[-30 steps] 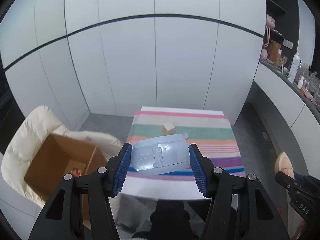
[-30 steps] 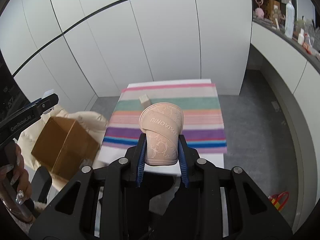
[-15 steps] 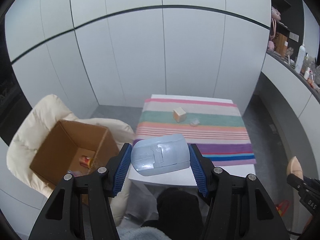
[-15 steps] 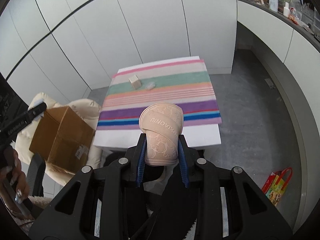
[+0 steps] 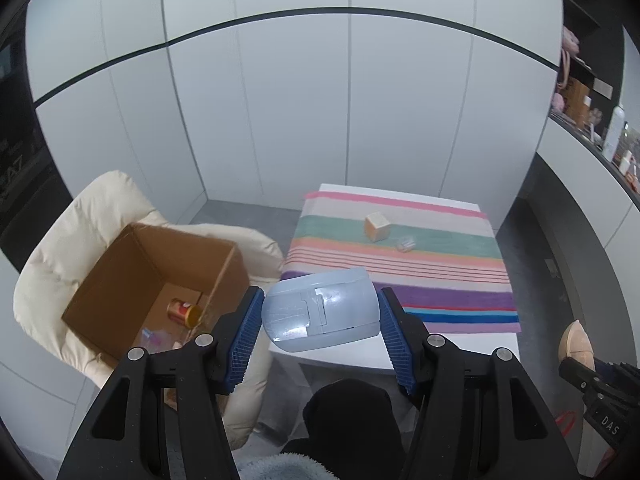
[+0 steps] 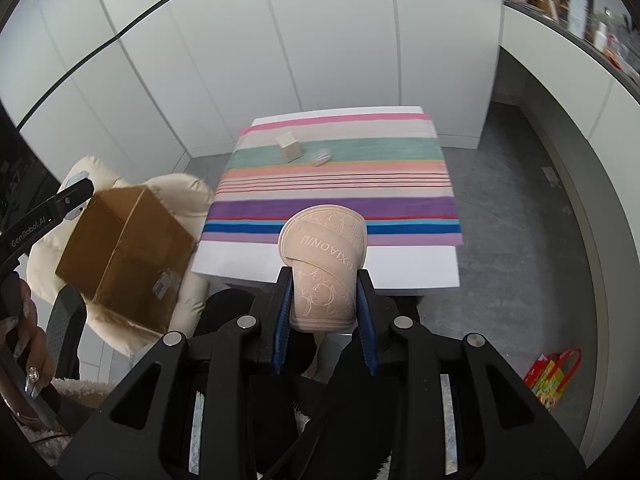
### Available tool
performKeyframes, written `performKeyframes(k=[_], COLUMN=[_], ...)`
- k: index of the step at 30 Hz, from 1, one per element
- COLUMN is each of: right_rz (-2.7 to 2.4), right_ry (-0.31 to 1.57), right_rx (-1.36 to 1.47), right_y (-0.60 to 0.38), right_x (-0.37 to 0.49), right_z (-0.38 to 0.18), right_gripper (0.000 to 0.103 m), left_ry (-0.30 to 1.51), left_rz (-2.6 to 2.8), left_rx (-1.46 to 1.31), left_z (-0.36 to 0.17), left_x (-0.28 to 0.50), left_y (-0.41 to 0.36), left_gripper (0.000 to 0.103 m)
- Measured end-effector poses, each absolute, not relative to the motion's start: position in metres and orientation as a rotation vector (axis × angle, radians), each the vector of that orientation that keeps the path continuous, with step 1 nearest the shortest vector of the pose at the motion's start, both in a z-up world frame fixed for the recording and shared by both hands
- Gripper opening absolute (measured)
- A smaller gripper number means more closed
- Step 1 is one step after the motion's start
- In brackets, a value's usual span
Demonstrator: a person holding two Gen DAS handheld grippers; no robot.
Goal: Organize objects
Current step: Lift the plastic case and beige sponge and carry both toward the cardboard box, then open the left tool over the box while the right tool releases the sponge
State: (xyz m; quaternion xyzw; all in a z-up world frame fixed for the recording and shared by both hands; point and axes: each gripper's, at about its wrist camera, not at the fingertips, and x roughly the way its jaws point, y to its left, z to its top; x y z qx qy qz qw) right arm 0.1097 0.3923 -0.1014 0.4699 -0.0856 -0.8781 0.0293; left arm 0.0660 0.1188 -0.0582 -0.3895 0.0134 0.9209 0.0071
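My left gripper [image 5: 320, 312] is shut on a pale blue plastic case [image 5: 320, 308], held in the air near the table's front left corner. In the right wrist view my right gripper [image 6: 323, 300] is shut on a beige slipper [image 6: 324, 256], above the near edge of the table. An open cardboard box [image 5: 156, 280] rests on a cream padded chair [image 5: 80, 240] left of the table, with a red can [image 5: 184, 310] and other small items inside. On the striped cloth [image 5: 400, 264] lie a small tan cube [image 5: 377, 227] and a small clear object [image 5: 405, 243].
The low white table [image 6: 328, 256] stands against white wall panels. A counter [image 5: 600, 168] with bottles runs along the right. A red and yellow bag [image 6: 552, 372] lies on the grey floor at right. A hand [image 6: 20, 340] holds the left gripper's handle at the left edge.
Both wrist views have drawn back and tilted down, so the table sits farther off. The box's inside with the red can has come into the left view. Both grips are unchanged.
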Motion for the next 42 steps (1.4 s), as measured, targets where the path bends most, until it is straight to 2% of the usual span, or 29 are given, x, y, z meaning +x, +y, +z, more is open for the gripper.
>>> performKeyframes(k=[11,22,27,36,42], right_rz=[-2.500,-2.226,-2.142,-2.139,-2.149], right_ry=[-0.103,0.029,0.060,0.094,0.200], right_rx=[1.376,1.257,1.254,1.275,1.194], right_y=[0.305,0.191,0.159,0.139,0.099], right_x=[0.076,0.048,0.045,0.021,-0.009], right_z=[-0.111,-0.113,-0.126,-0.139,-0.131], right_gripper=[0.031,0.031,0.031,0.031,0.032], left_ry=[-0.053,-0.274,-0.300,-0.352,-0.433], left_rz=[3.003,3.095,3.113,3.184,3.286], left_rx=[-1.336,-1.507,-1.556,-1.536,-1.501], left_z=[-0.067,-0.084,-0.092,-0.094,-0.088], left_x=[0.076,0.093,0.086,0.060,0.044], left_y=[0.045,-0.036,-0.055,-0.080,-0.109], left_gripper=[0.059,0.059,0.059,0.059,0.059])
